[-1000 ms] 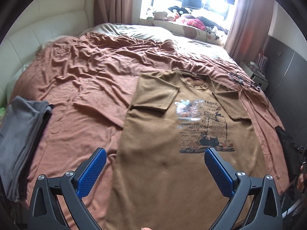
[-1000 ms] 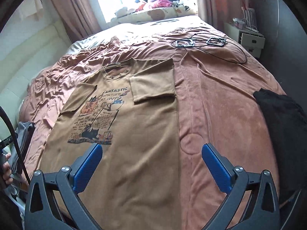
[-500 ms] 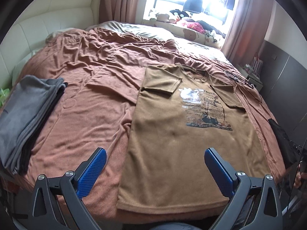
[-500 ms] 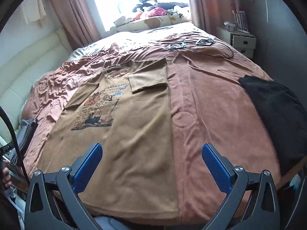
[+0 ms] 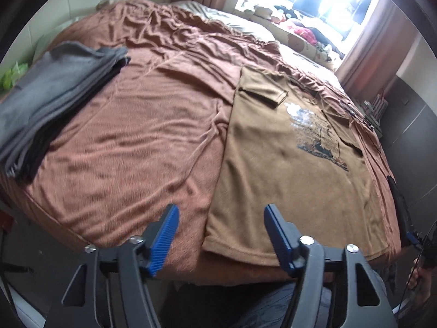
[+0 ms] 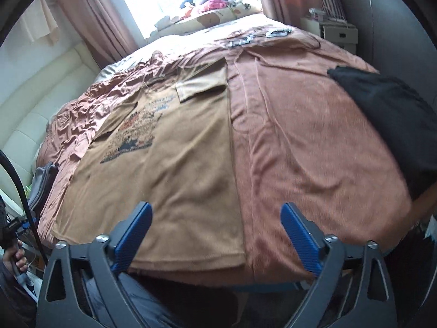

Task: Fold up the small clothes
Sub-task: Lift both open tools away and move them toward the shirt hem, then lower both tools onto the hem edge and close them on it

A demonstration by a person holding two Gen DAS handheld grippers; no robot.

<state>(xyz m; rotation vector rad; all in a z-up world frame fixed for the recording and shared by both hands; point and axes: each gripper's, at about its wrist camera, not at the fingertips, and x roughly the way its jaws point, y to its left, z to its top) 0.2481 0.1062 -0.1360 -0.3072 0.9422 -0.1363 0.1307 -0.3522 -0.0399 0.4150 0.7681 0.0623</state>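
Note:
A tan printed T-shirt (image 5: 286, 164) (image 6: 169, 169) lies flat on the bed with both sleeves folded in, its hem at the near edge. My left gripper (image 5: 220, 213) hovers over the shirt's near left hem corner, jaws closing, with the corner between the blue pads (image 5: 166, 235) in the picture but the pads not pressing on it. My right gripper (image 6: 215, 210) sits over the near right hem corner, jaws also closing, and the pads (image 6: 299, 235) stand apart from the cloth.
A rust-brown blanket (image 5: 131, 142) (image 6: 314, 142) covers the bed. A grey folded stack (image 5: 52, 93) lies at its left side, a black garment (image 6: 387, 109) at its right. Cables and clips (image 6: 256, 38) rest near the far end. White nightstand (image 6: 338, 32) stands beyond.
Both grippers drew back toward the near bed edge and dropped lower. Their jaws have narrowed, the left more than the right. The shirt has not moved.

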